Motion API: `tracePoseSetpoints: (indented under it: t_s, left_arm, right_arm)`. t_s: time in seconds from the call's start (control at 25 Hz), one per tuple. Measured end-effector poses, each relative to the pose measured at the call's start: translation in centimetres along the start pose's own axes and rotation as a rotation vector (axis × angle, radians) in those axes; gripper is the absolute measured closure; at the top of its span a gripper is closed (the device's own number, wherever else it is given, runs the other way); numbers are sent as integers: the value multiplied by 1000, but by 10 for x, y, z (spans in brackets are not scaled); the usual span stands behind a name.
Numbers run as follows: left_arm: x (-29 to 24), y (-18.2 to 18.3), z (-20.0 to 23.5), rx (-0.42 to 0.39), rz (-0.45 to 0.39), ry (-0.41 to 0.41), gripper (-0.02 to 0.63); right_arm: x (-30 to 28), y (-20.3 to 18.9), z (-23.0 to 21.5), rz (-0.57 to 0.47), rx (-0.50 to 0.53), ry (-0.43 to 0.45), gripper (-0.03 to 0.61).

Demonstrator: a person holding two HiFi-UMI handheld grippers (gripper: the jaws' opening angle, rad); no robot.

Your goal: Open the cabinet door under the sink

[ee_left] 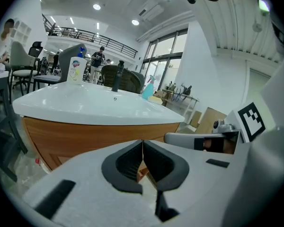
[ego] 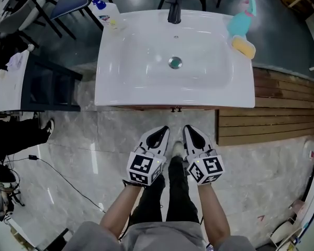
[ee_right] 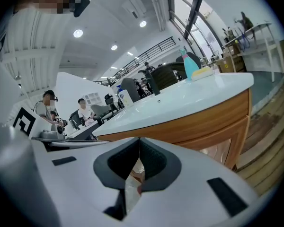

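A white sink (ego: pixel 125 82) with a round drain (ego: pixel 175 63) and a black tap (ego: pixel 174 10) sits on a wooden cabinet. Only the cabinet's top front edge (ego: pixel 172 108) shows from above; its wooden front (ee_left: pixel 85 138) (ee_right: pixel 203 124) fills the middle of both gripper views. Two small dark door handles (ego: pixel 175 109) peek out under the sink's front rim. My left gripper (ego: pixel 159 133) and right gripper (ego: pixel 191 132) hang side by side in front of the cabinet, a short way off it. Both are shut with nothing between their jaws.
A teal spray bottle (ego: pixel 240 20) and a yellow sponge (ego: pixel 244 47) sit on the sink's right corner, a soap bottle (ego: pixel 105 12) at its left. A dark-framed side table (ego: pixel 26 82) stands to the left, wooden decking (ego: pixel 272 114) to the right. A cable (ego: pixel 57 174) runs over the tiled floor.
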State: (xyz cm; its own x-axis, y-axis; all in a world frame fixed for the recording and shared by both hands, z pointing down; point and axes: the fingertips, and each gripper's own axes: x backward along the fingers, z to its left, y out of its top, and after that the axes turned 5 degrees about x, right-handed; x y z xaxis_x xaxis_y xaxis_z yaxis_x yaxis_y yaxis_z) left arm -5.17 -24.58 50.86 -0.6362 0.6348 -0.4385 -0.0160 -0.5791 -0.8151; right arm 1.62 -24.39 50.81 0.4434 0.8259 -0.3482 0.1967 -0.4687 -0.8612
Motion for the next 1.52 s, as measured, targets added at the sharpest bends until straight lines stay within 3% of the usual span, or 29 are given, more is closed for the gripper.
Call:
tracePoseSetpoints:
  t_s: [0.4,0.84,1.2,1.52]
  left_arm:
    - [-4,-25,16,1,-3,17,600]
    - [-40,-69,36,3,-6,37,606]
    - [-80,-107,56,-2,-13,38,606]
    - [-95,-134,79,4,-2,45,606]
  right_arm:
    - [-12,-27,-2,6,-22,14,568]
    - [-50,-89,-51,23,-101,-4,565]
    - [-90,-149,-91,64,-122,-46,501]
    - [-120,-175,-108,53,-129,-72,489]
